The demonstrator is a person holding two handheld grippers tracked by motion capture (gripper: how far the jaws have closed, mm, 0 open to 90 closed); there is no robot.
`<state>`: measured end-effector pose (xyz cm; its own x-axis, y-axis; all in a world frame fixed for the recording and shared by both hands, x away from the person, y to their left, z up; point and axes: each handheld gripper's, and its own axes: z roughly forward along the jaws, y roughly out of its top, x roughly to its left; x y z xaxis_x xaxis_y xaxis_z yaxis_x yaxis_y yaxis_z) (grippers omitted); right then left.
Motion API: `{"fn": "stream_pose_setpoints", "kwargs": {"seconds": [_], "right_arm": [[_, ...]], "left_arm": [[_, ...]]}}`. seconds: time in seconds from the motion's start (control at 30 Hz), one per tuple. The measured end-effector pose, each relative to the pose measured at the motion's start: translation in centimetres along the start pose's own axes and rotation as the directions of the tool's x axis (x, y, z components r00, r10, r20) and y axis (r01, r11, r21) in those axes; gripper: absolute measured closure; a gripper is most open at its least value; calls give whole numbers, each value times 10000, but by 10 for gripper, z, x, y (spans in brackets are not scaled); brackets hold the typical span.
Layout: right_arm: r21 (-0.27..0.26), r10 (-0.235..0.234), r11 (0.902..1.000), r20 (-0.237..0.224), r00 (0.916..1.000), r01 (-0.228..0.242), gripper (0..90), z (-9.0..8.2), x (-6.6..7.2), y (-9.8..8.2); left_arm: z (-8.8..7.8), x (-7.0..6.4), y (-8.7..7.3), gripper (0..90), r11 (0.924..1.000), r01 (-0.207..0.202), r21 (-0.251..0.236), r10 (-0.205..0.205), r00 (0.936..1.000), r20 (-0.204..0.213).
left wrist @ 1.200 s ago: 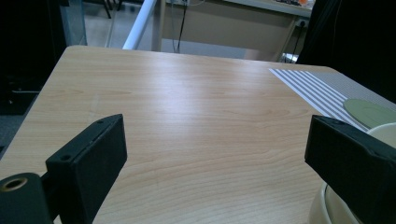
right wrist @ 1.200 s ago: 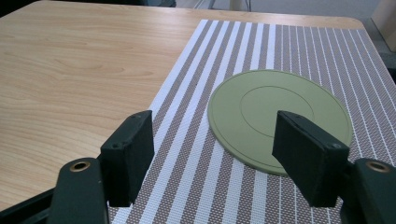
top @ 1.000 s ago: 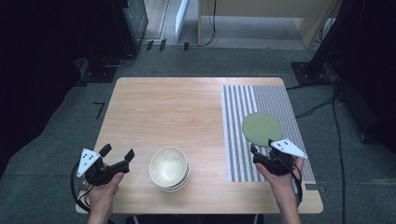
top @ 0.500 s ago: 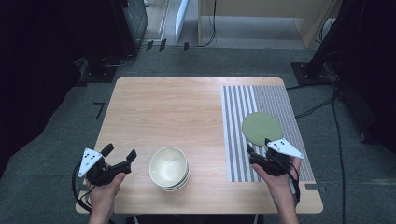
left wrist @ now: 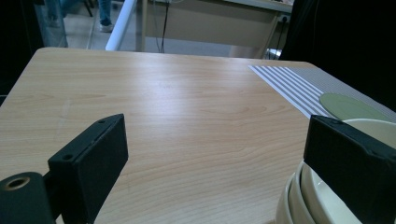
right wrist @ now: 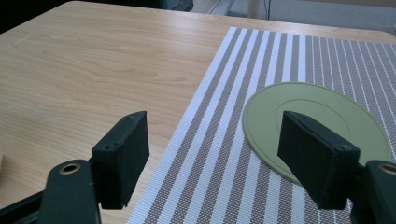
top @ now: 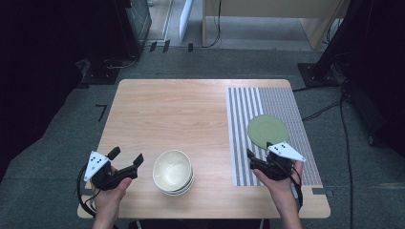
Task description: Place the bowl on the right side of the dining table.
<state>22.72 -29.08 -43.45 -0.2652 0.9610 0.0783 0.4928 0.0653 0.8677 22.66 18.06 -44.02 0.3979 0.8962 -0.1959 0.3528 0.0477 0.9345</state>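
Green and flat, the plate (top: 267, 130) lies on the striped placemat (top: 286, 102) at the right of the counter (top: 176, 109), just ahead of my right gripper (top: 259, 154). Its jaws have just been opening and now stand wide with nothing between them, the plate's near edge a little beyond the tips. I judge it stiff, light and probably slick; lying flush on the mat, it offers no lip to get under, so I would pinch the near rim (right wrist: 261, 156), one jaw above and one slid beneath. A hard drop could chip it.

My left gripper (top: 126, 160) hovers at the near left, jaws wide and empty, just beside the stack of cream bowls (top: 173, 171); those look like heavier, fragile ceramic.

From the right gripper view the right jaw covers part of the plate, so I cannot tell how thick the rim is. How many bowls are stacked is hard to count.
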Motion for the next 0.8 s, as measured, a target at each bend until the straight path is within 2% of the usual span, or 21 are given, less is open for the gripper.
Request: {"fn": "stream_pose_setpoints", "kwargs": {"seconds": [0.4,0.8], "right_arm": [[-14,-100,9999,-362,9993,99,208,1,14,3],[-18,-111,9999,-933,9956,110,174,1,29,6]], "left_arm": [[3,-10,0,62,9999,-105,117,101,9995,305],[6,-20,-1,63,9996,-175,209,161,9978,645]]}}
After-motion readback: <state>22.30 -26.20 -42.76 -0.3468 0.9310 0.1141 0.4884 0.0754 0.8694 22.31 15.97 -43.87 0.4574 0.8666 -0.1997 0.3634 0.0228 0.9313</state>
